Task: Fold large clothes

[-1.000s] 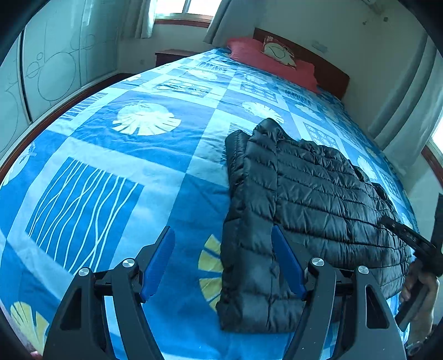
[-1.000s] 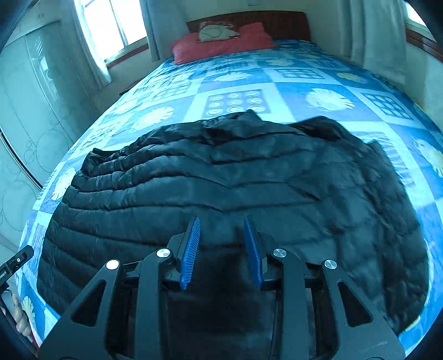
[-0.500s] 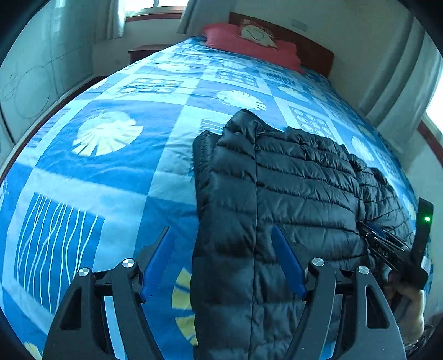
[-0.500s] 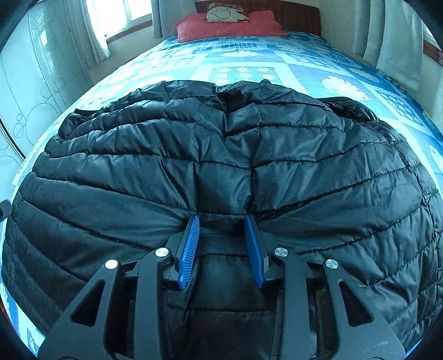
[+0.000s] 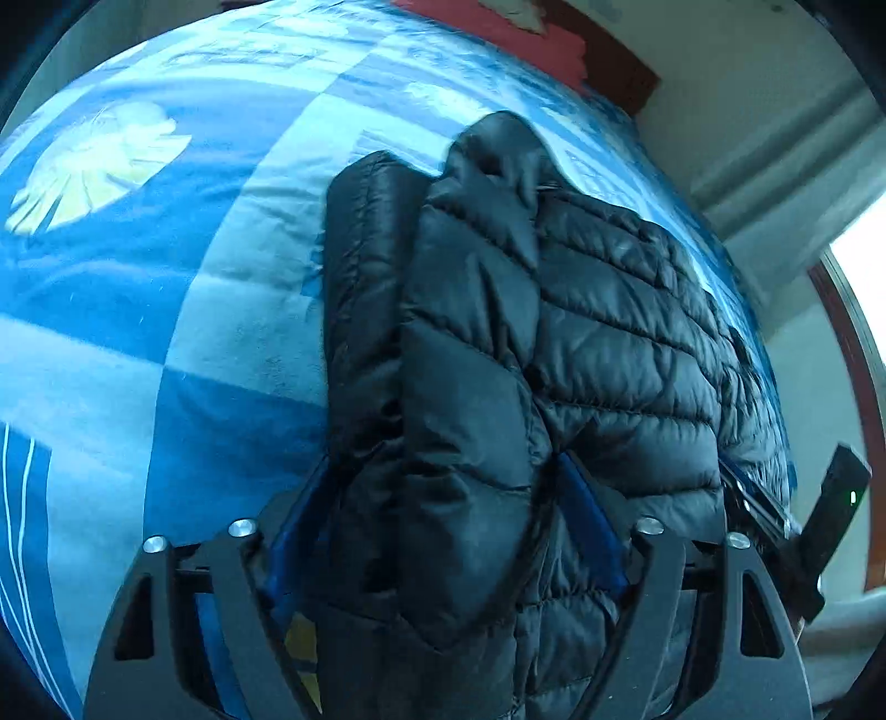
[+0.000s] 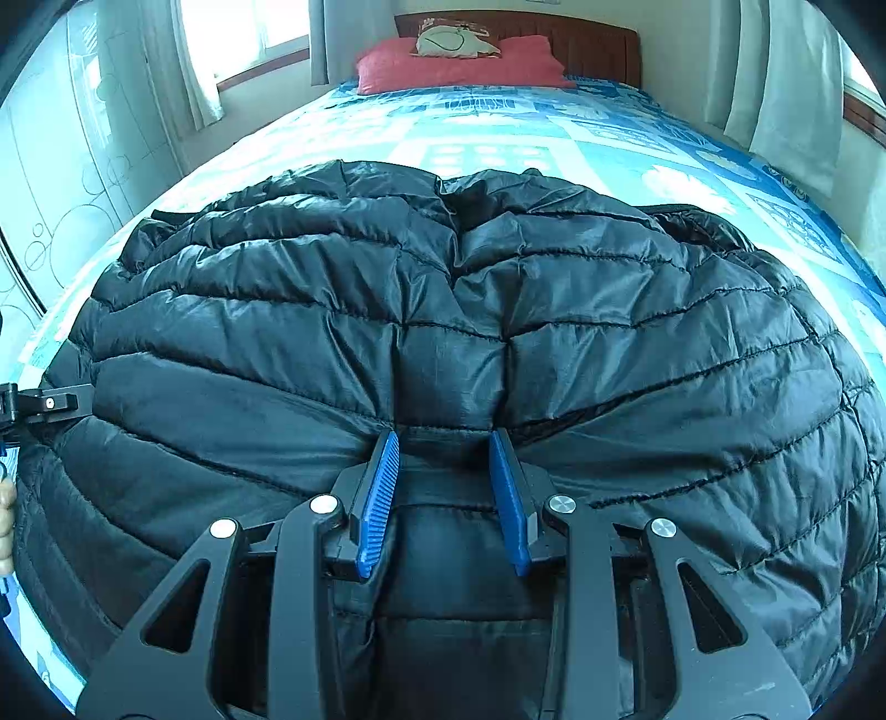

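Observation:
A black quilted puffer jacket (image 5: 554, 332) lies on the blue patterned bedspread (image 5: 166, 277); it also fills the right wrist view (image 6: 443, 332). My left gripper (image 5: 443, 471) is wide open, its blue pads straddling the jacket's left near edge, with fabric bulging between them. My right gripper (image 6: 446, 448) has its blue pads partly closed with a fold of the jacket's near hem between them. The left gripper also shows at the left edge of the right wrist view (image 6: 39, 404).
A red pillow (image 6: 459, 63) and a dark wooden headboard (image 6: 581, 44) stand at the far end of the bed. Curtains (image 6: 786, 83) hang at the right. A window (image 6: 238, 33) and a glass wardrobe door (image 6: 55, 166) are at the left.
Both grippers moved forward and down onto the jacket's near edge. The left gripper shifted right so the jacket now sits between its pads. The right pads stayed at about the same width.

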A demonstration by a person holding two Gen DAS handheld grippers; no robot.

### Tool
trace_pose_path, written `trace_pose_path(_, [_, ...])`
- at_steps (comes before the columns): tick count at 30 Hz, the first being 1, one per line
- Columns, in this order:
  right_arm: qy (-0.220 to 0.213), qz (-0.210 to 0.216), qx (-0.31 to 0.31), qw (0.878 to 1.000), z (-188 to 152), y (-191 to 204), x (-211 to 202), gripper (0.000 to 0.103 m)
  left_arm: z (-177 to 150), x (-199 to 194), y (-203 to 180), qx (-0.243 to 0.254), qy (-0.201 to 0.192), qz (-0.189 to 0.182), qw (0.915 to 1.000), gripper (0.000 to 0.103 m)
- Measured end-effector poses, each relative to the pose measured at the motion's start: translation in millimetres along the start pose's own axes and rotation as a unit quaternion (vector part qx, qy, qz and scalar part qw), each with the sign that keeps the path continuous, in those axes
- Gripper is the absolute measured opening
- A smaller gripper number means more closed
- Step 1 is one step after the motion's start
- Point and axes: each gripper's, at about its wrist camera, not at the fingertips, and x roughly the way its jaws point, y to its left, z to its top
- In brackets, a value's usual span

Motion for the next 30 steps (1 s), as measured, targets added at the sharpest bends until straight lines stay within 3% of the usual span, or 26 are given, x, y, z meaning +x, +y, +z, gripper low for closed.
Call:
trace_pose_path(4, [-0.004, -0.004, -0.004, 1.0, -3.1, 1.2, -0.9, 0.035, 0.0, -5.9, -7.0, 0.005, 0.001, -0.028, 0.9996, 0.031])
trace_pose_path(8, [-0.003, -0.004, -0.008, 1.0, -4.4, 2.1, -0.1, 0.035, 2.6, -29.1, -29.6, 0.023, -0.014, -0.02, 0.9995, 0.02])
trace_pose_path(14, [-0.002, -0.006, -0.014, 1.0, -5.7, 5.0, 1.9, 0.034, 10.6, -72.1, -81.3, 0.052, -0.044, -0.015, 0.9976, 0.018])
trace_pose_path(18, [-0.004, 0.006, -0.011, 1.0, -1.3, 0.6, -7.6, 0.034, 15.7, -87.0, -127.7, 0.087, -0.057, 0.017, 0.9945, 0.018])
trace_pose_path(21, [-0.013, 0.016, 0.015, 1.0, -1.1, -17.4, -32.9, 0.034, 17.3, -93.1, -158.9, 0.101, -0.061, 0.036, 0.9924, 0.018])
trace_pose_path(24, [-0.031, 0.013, 0.026, 0.999, -4.4, -37.8, -59.4, 0.043, 19.5, -97.7, -188.0, 0.115, -0.063, 0.047, 0.9902, 0.018])
trace_pose_path(30, [-0.057, -0.021, 0.058, 0.996, -23.0, -99.7, -110.9, 0.046, 17.2, -90.1, -261.9, 0.17, -0.06, 0.065, 0.9814, 0.019])
